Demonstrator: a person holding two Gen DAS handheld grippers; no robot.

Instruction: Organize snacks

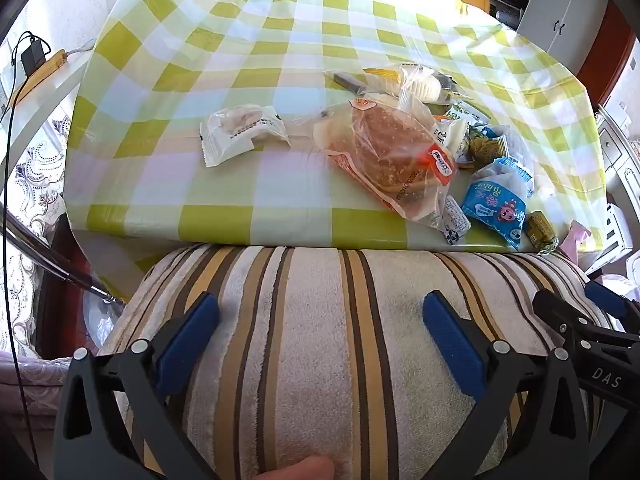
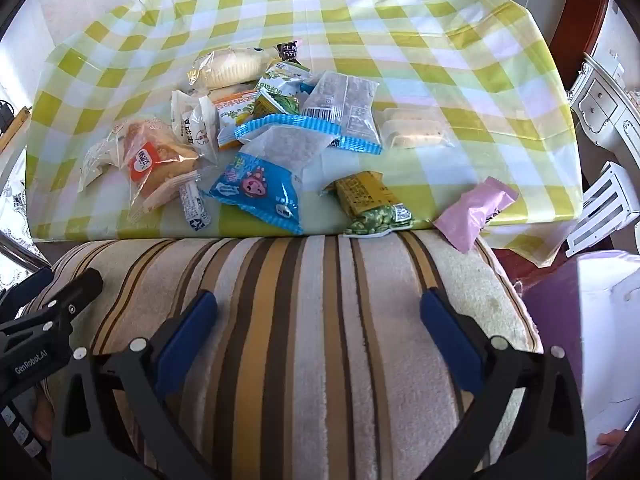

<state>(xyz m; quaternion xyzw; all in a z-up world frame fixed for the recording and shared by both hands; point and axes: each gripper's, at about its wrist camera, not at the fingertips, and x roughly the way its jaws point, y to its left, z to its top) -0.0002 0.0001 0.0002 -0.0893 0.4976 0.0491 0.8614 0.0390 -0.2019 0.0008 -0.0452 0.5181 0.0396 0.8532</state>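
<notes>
1. Left claw (image 1: pixel 320 322): spread wide, nothing between its blue pads (image 1: pixel 452 346), hanging over a striped cushion (image 1: pixel 312 320) just off the table's near edge.
2. Right claw (image 2: pixel 318 320): likewise spread wide and empty, over the same striped cushion (image 2: pixel 320 300); seen in the left wrist view at the right border.
3. Table (image 1: pixel 240 60): covered in a yellow-green checked cloth, far half bare.
4. Snacks: heaped toward the near edge and the near right corner of the table.
5. Bread bag (image 1: pixel 384 160): clear wrapper with a red label, lying at the left side of the heap, reaching toward the near edge.
6. White pastry packet (image 1: pixel 240 130): lying alone, left of the bread bag and apart from the heap.
7. Blue cartoon packet (image 2: pixel 260 184): beside the bread bag, close to the near edge.
8. Green pea packet (image 2: pixel 372 204): right at the near edge, its tip overlapping the cushion line.
9. Pink packet (image 2: pixel 476 210): near the right end of the near edge, partly overhanging it.
10. Clear cake packet (image 2: pixel 412 128): right of the heap's middle, farther from the near edge.
11. White cream bun packet (image 2: pixel 230 66): at the heap's far side.
</notes>
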